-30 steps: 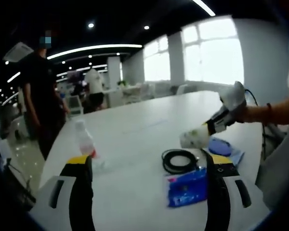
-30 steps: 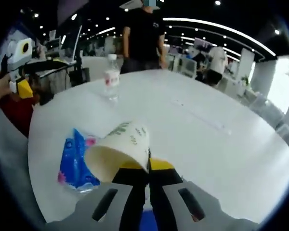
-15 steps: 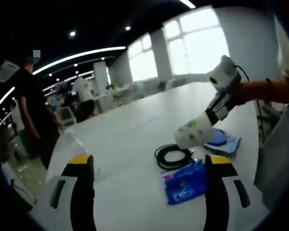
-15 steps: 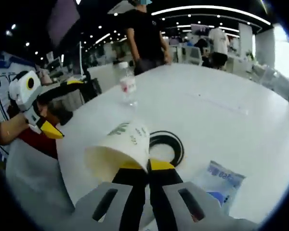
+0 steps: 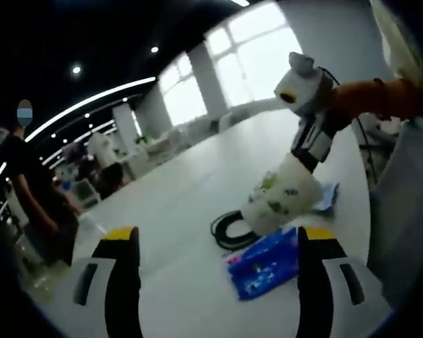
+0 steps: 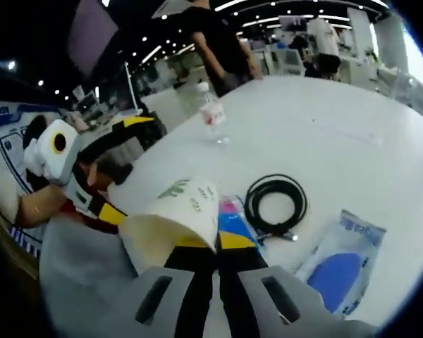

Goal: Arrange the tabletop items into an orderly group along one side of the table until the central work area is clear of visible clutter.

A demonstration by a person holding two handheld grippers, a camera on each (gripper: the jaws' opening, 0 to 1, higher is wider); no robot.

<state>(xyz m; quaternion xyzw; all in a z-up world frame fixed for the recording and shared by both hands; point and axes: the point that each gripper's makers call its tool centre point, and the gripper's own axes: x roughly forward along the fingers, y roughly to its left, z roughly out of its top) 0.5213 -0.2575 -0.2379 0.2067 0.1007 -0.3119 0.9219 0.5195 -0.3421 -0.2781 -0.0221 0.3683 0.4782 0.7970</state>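
In the left gripper view the left gripper (image 5: 215,278) hangs wide and empty above the white table (image 5: 176,204) while the right gripper (image 5: 307,144) carries a paper cup (image 5: 280,204) over the coiled black cable (image 5: 225,229) and blue packet (image 5: 264,262), and in the right gripper view that gripper (image 6: 217,246) pinches the cup's (image 6: 173,222) rim, with the cable (image 6: 275,204), a blue-filled clear bag (image 6: 342,267) and a water bottle (image 6: 213,121) on the table (image 6: 324,155).

One cup (image 6: 175,222), one cable (image 6: 275,204), one bottle (image 6: 211,116), two packets (image 6: 349,260)
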